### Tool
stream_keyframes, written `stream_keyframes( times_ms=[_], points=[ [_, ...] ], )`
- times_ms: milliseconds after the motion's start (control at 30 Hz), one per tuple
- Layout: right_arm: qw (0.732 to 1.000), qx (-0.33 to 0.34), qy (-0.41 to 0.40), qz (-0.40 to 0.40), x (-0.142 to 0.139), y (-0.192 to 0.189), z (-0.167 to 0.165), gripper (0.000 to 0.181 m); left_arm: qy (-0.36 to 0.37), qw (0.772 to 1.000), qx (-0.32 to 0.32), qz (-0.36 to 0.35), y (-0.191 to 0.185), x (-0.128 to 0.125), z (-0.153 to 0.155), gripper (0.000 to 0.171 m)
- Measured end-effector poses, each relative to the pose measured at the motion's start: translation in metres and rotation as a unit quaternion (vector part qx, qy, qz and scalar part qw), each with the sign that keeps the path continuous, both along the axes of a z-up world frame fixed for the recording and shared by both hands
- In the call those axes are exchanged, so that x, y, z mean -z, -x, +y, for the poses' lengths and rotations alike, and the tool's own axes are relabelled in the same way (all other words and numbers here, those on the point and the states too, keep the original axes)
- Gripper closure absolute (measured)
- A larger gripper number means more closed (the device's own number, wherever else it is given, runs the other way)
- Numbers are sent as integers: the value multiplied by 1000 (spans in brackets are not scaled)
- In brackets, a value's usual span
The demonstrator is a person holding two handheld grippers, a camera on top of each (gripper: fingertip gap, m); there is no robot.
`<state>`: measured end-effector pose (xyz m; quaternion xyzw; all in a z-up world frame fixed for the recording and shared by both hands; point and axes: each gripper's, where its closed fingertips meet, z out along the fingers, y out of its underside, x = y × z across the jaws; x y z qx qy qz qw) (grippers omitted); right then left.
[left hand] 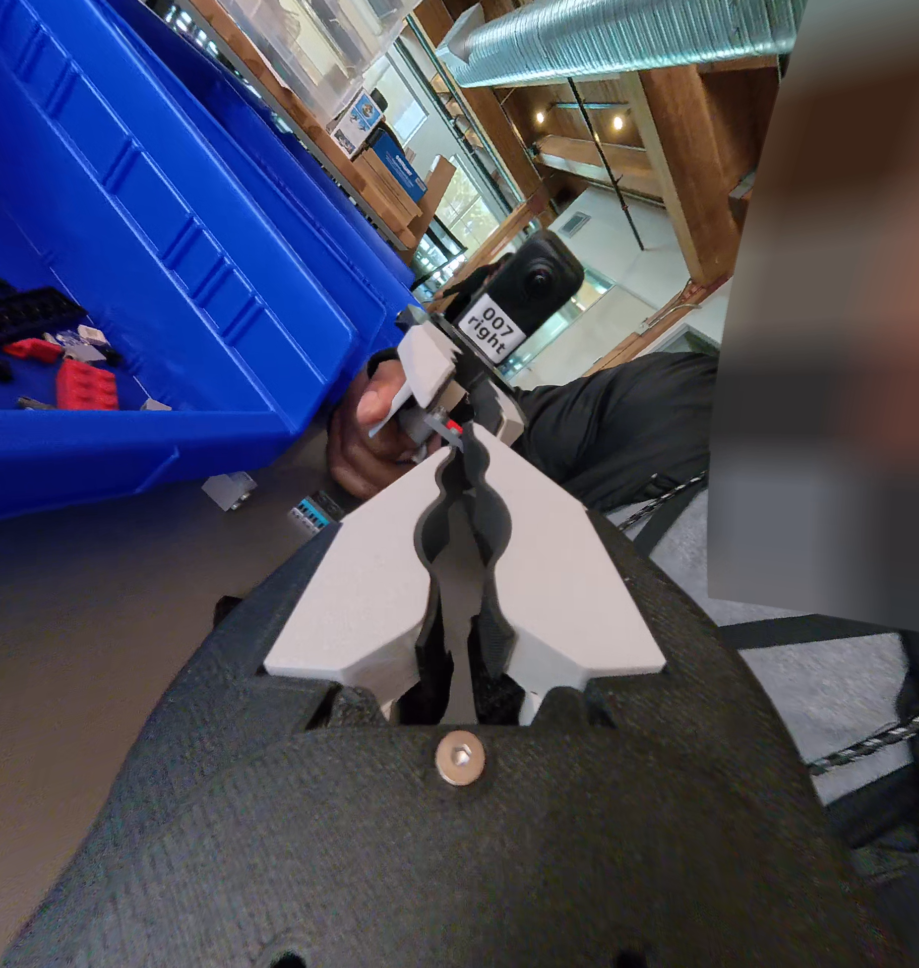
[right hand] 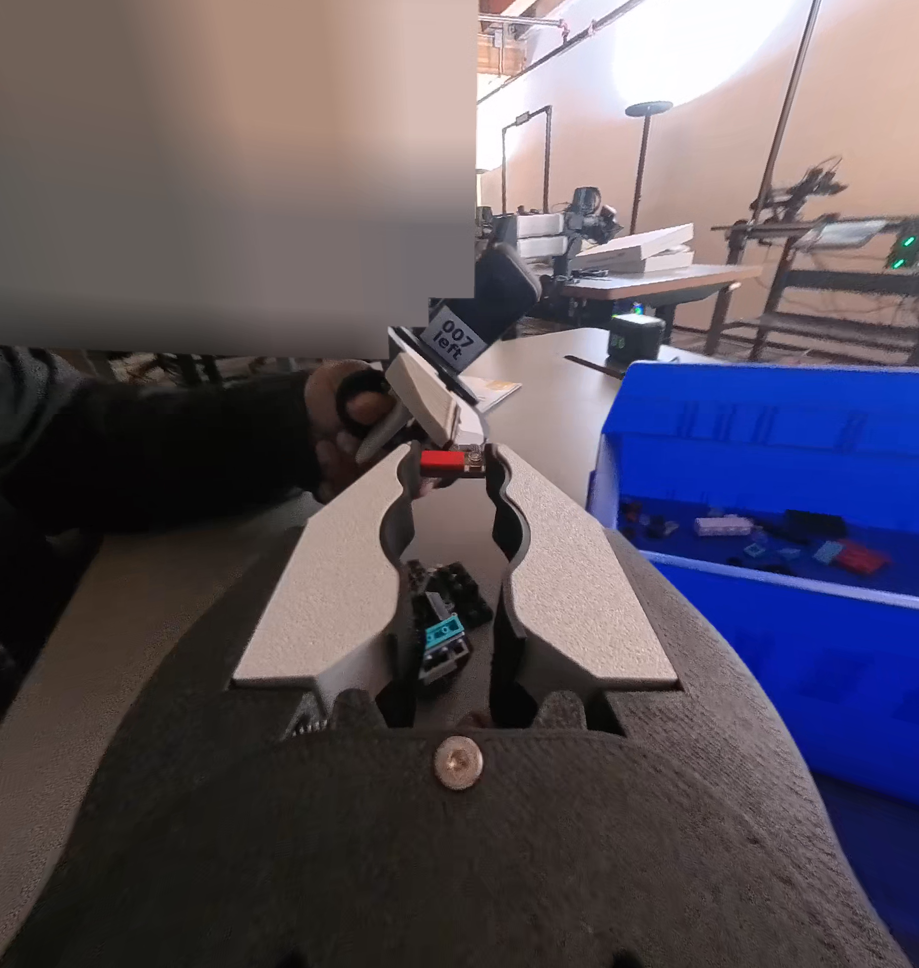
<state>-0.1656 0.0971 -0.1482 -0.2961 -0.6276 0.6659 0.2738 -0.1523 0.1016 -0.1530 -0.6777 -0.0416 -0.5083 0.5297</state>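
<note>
My right gripper (right hand: 451, 463) is shut on a small brick piece (right hand: 441, 460) with a red part and a grey studded end, held above the table. In the left wrist view the same piece (left hand: 446, 427) shows at the tips of my left gripper (left hand: 460, 446). The left gripper's jaws are almost together and pinch its thin grey edge. Each gripper shows in the other's view: the right gripper (left hand: 436, 419) and the left gripper (right hand: 467, 439), each held by a hand in a black sleeve. They meet tip to tip at the piece.
A blue bin (right hand: 761, 592) with several loose bricks stands to the right, and its wall (left hand: 185, 220) fills the left of the left wrist view. A black plate with a teal brick (right hand: 444, 628) lies on the grey table (right hand: 551, 398). A small black cube (right hand: 636, 338) sits farther back. The tips of both grippers are at nearly the same place.
</note>
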Motion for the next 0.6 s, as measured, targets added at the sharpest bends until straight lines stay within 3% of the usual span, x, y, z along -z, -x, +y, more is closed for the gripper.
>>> stream_keyframes(
  times_ms=[167,600],
  points=[
    [995,37,-77,57,-2,0,0,156,7,999,5,-39,0,-3,0,168],
    [983,82,-128,99,-1,1,1,155,35,995,-2,-91,3,-1,1,168]
  ],
)
